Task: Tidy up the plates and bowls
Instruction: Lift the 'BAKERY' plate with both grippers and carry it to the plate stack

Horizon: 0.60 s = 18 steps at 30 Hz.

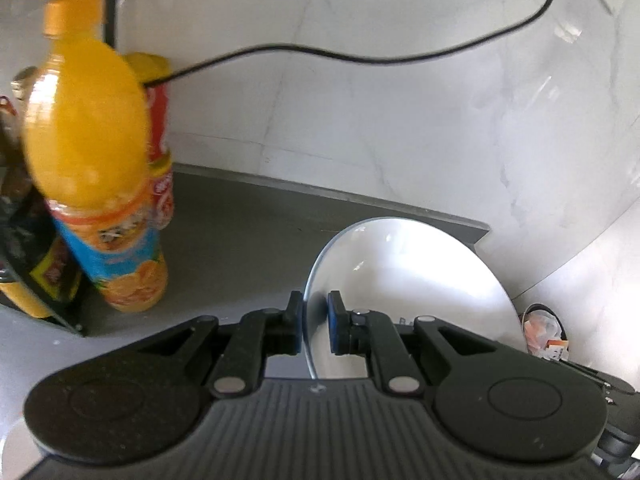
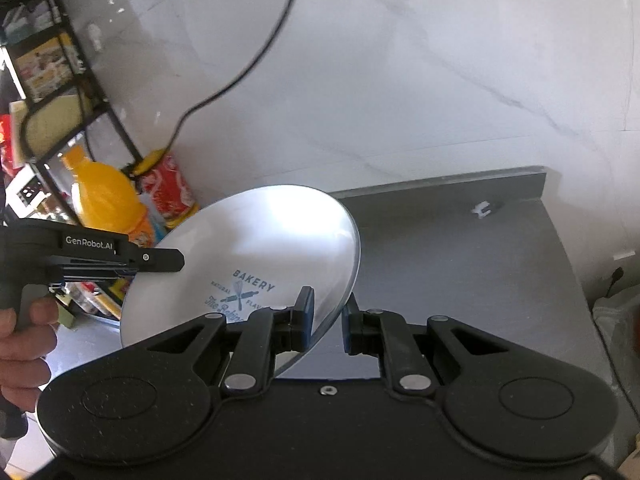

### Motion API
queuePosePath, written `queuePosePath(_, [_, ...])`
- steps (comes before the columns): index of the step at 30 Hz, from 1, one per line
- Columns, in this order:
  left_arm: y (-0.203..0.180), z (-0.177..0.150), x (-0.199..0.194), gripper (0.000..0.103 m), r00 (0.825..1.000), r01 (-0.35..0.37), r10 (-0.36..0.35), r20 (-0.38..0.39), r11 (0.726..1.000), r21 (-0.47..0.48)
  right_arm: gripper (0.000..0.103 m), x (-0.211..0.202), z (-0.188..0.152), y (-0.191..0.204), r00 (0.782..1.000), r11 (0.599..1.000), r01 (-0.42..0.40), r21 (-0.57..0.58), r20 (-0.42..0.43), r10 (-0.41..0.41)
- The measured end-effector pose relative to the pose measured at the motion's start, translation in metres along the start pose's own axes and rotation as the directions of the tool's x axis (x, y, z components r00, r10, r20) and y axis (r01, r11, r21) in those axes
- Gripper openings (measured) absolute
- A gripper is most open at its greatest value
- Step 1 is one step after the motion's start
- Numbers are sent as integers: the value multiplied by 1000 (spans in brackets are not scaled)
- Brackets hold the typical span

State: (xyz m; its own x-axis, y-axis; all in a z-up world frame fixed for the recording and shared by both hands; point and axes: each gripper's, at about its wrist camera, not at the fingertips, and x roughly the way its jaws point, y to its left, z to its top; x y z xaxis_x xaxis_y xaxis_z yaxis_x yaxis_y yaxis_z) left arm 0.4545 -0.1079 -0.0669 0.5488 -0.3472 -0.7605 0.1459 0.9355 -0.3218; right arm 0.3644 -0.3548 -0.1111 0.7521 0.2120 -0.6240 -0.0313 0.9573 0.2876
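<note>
1. Holding a white plate [image 2: 256, 248] off the desk [image 2: 460, 248], tilted on edge, with both tongs on its rim. It carries a blue "BAKERY" print on the face I see from the right wrist view.
2. My left tongs [image 1: 314, 322] are clamped on the plate's rim; the blue pads sit on either side of the edge, and the plate [image 1: 408, 280] stands nearly vertical in that view.
3. My right tongs [image 2: 326, 320] straddle the rim at the opposite side. The left pad is against the printed face; the right pad looks to have a small gap from the back, so I can't tell if it's a firm grip.
4. From the right wrist view I see the left tongs [image 2: 176, 260] coming in from the left, reaching onto the plate's far edge, with a hand [image 2: 24, 344] on the trigger.
5. An orange juice bottle [image 1: 92, 152] stands on the desk left of the plate, with a red-labelled bottle [image 1: 160, 152] just behind it.
6. A black wire rack [image 2: 60, 92] with packaged goods sits at far left.
7. A black cable [image 1: 360, 56] hangs across the marble wall [image 1: 400, 128].
8. Bare grey desk lies below and to the right of the plate, up to the corner.
</note>
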Motion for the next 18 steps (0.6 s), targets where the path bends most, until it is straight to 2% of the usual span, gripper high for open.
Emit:
queuePosePath(7, [37, -3, -34, 11, 999, 38, -38, -3, 999, -28, 14, -11, -15, 45, 1000, 1000, 11, -15, 20, -11])
queuePosePath(18, [90, -14, -72, 11, 998, 55, -55, -2, 998, 1, 14, -15, -41, 102, 999, 1000, 30, 1, 28, -30])
